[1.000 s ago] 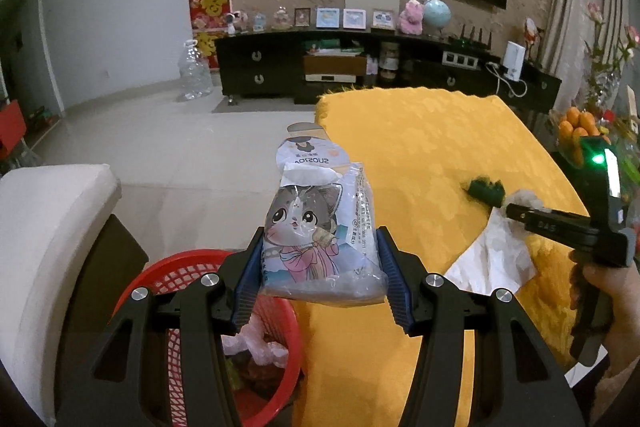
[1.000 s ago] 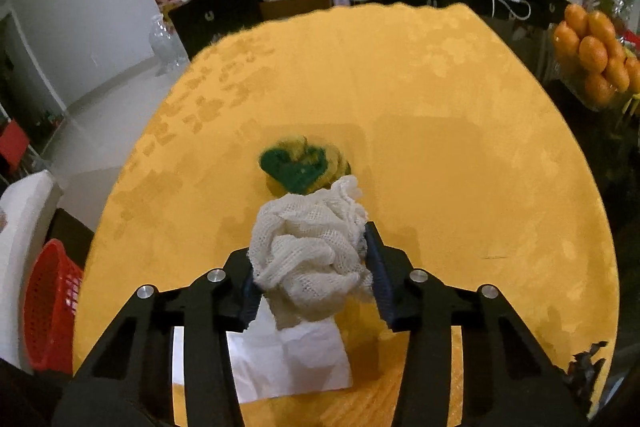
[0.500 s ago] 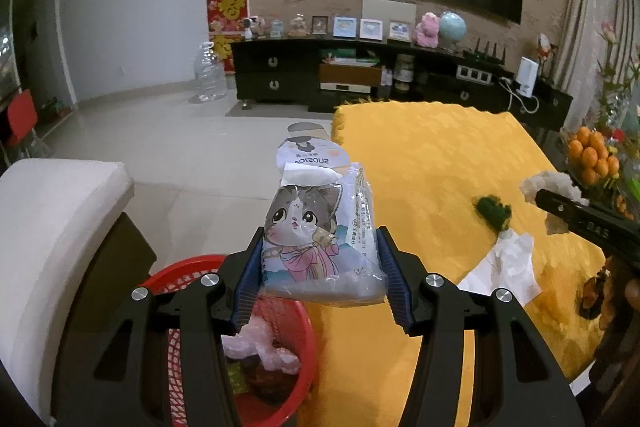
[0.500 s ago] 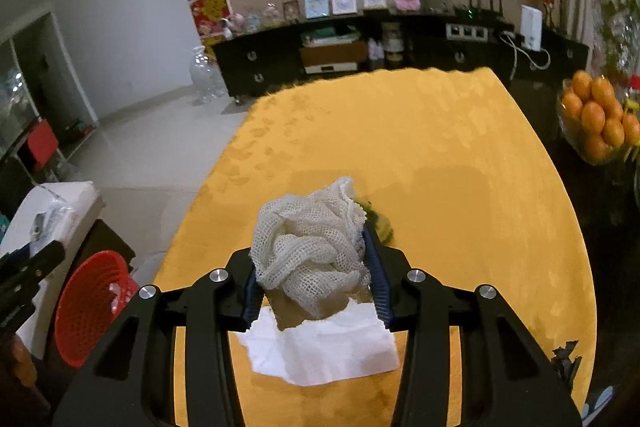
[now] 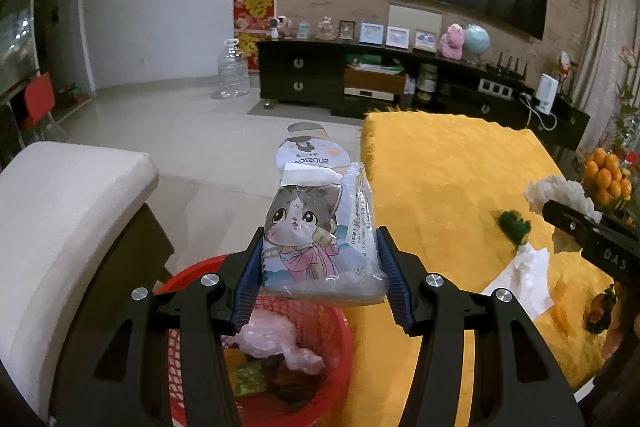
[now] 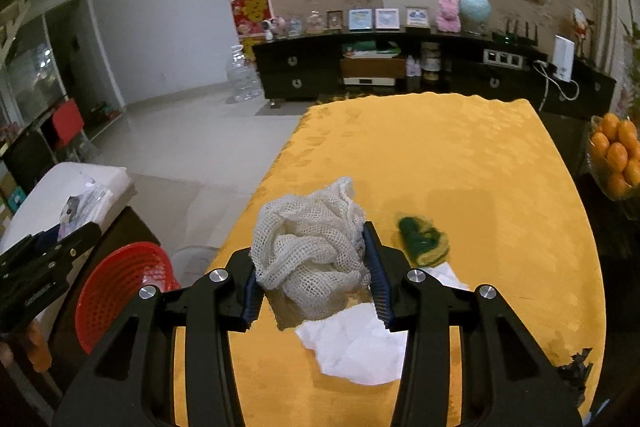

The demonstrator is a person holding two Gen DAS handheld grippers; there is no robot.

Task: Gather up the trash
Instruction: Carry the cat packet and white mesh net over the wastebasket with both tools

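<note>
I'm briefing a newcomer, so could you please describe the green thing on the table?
On the yellow table, look just beyond the white paper napkin. The green scrap lies there, small, dark and crumpled with a yellowish edge, the only green item on the cloth.

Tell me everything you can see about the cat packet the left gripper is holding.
The cat packet is a clear, crinkly plastic pouch printed with a wide-eyed grey and white cartoon cat in a pink robe, small print down one side and a rounded flap on top. It looks limp and mostly empty. It stands roughly upright, pinched at both sides by the left gripper, above the rim of the red basket, beside the yellow table.
</note>
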